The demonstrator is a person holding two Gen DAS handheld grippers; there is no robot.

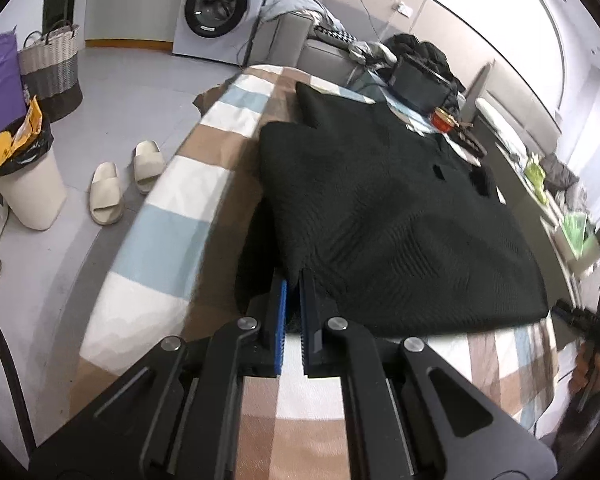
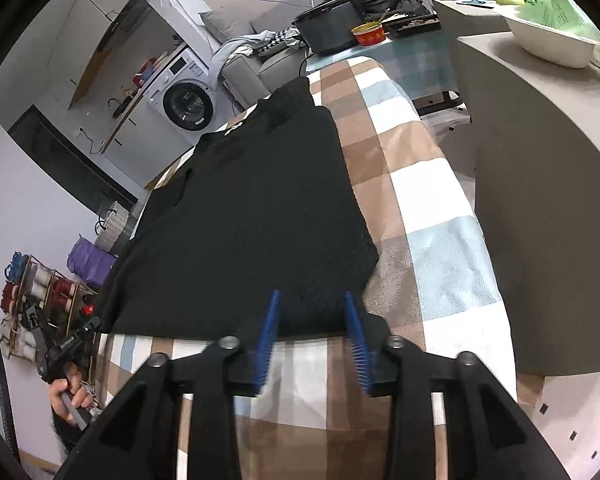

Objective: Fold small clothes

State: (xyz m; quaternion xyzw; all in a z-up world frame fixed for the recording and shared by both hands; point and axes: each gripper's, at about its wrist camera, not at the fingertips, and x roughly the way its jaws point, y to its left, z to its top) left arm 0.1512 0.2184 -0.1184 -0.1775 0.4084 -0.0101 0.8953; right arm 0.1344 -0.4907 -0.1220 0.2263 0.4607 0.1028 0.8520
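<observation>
A black knitted garment point(image 1: 380, 216) with a ribbed weave lies flat on the checked cloth point(image 1: 172, 200). The left gripper point(image 1: 294, 280) pinches its near hem; the right gripper point(image 2: 312, 300) stands apart, seemingly holding nothing. No lettering is legible.

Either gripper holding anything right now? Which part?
Left gripper is shut on the black garment, pinching its near hem. Right gripper is open at the hem of the same garment, gripping nothing.
</observation>
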